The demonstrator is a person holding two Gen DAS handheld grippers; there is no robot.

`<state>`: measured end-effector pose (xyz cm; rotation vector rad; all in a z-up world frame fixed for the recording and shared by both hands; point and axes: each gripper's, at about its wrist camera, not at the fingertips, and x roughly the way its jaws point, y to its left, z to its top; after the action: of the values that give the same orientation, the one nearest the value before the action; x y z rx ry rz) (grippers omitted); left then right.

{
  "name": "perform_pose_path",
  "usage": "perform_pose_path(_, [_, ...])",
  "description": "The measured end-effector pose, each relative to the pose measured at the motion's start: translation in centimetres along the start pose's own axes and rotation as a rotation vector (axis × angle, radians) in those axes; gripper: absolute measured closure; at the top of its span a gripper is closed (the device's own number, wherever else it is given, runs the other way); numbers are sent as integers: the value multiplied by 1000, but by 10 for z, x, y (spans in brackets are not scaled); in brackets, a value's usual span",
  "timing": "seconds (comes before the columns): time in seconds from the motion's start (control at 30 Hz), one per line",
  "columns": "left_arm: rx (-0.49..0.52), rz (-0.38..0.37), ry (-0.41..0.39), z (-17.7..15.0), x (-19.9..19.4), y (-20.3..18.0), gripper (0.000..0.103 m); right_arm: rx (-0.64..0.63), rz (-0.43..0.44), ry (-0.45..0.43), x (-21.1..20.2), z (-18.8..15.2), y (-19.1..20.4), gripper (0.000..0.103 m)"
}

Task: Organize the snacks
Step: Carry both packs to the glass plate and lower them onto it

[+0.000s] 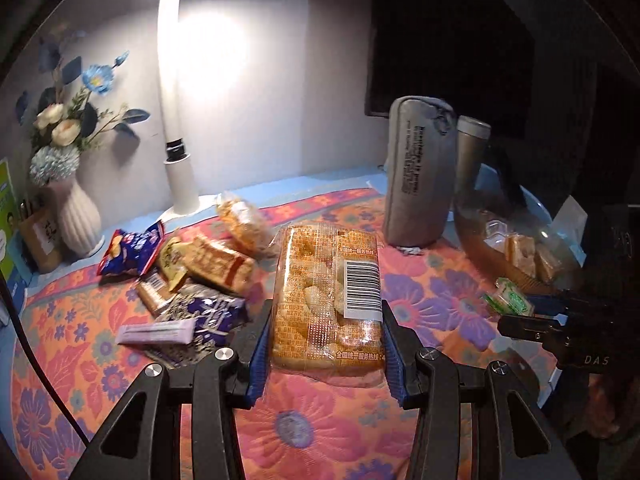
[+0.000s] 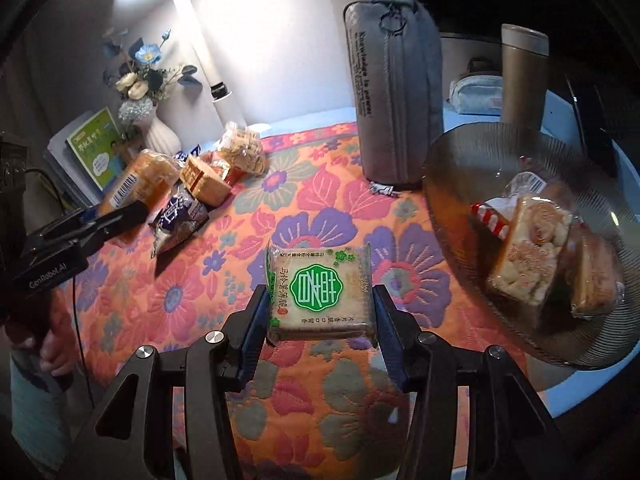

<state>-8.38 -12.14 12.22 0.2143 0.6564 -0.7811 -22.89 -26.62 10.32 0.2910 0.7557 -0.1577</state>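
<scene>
My left gripper [image 1: 326, 304] is shut on a long orange snack pack [image 1: 320, 264] with a barcode, lifted off the floral cloth [image 1: 432, 300]. My right gripper [image 2: 320, 290] is shut on a square pack with a green label [image 2: 318, 284], also off the cloth. In the left wrist view the right gripper [image 1: 520, 314] shows at the right with the green pack [image 1: 508, 300]. In the right wrist view the left gripper [image 2: 132, 204] shows at the left with the orange pack [image 2: 140, 180]. A glass bowl [image 2: 440, 152] at the right holds a few wrapped snacks [image 2: 528, 248]. Several loose packs [image 1: 200, 272] lie in a pile at the left.
A grey pouch [image 2: 392, 92] stands upright behind the bowl, with a tan flask [image 2: 524, 76] beside it. A white lamp [image 1: 176, 120], a white vase of flowers [image 1: 78, 216] and a green book [image 2: 96, 148] line the back left. A person's hand [image 2: 52, 344] holds the left gripper's handle.
</scene>
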Motion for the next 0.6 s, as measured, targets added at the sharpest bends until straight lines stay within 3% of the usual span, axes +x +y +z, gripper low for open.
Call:
perform_pose_path(0.27, [95,-136,-6,36,23,-82,57,110,-47,-93,-41,10,-56,54])
perform_pose_path(0.6, [163,-258,16,64,67,-168,57,273,-185,-170,-73,19,-145,54])
